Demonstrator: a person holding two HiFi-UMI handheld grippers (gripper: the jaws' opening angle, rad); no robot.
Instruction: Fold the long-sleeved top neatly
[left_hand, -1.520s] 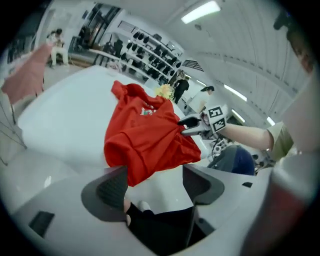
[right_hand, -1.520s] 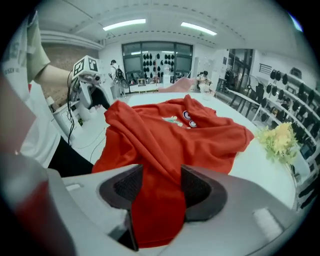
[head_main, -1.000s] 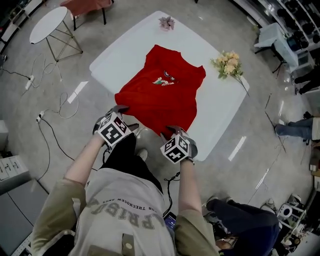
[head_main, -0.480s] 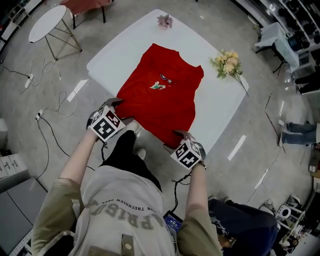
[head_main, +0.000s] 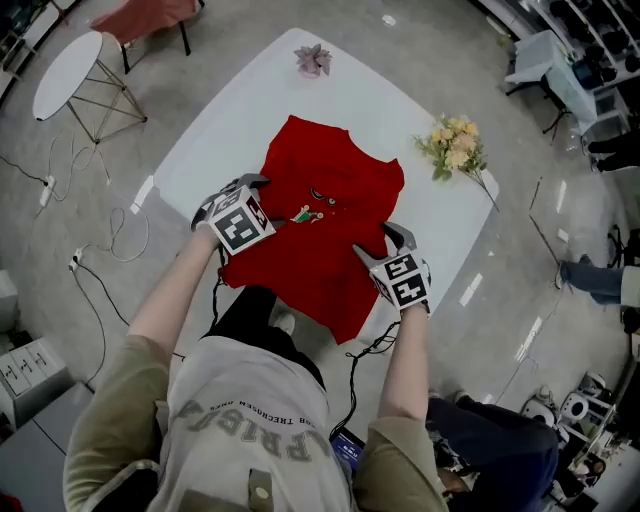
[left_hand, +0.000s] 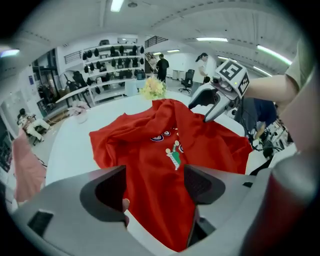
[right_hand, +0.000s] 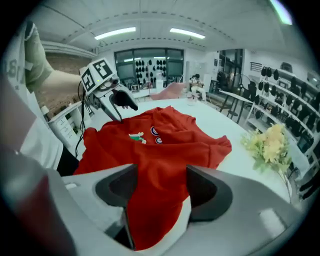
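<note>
Top (head_main: 325, 215) lies rumpled on my white table (head_main: 400, 110). My left gripper (head_main: 232, 190) is at its 9 o'clock, fingers spread, holding nothing. My right gripper (head_main: 378, 240), at 4 o'clock, has just been opening, with cloth loose between its fingers.

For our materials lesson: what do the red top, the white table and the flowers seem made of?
Red top: soft, matte fabric, perhaps cotton knit; it creases and bunches. Table: hard, smooth, even white surface; perhaps laminate or plastic. Flowers: pale blooms; real or artificial cannot be told.
</note>
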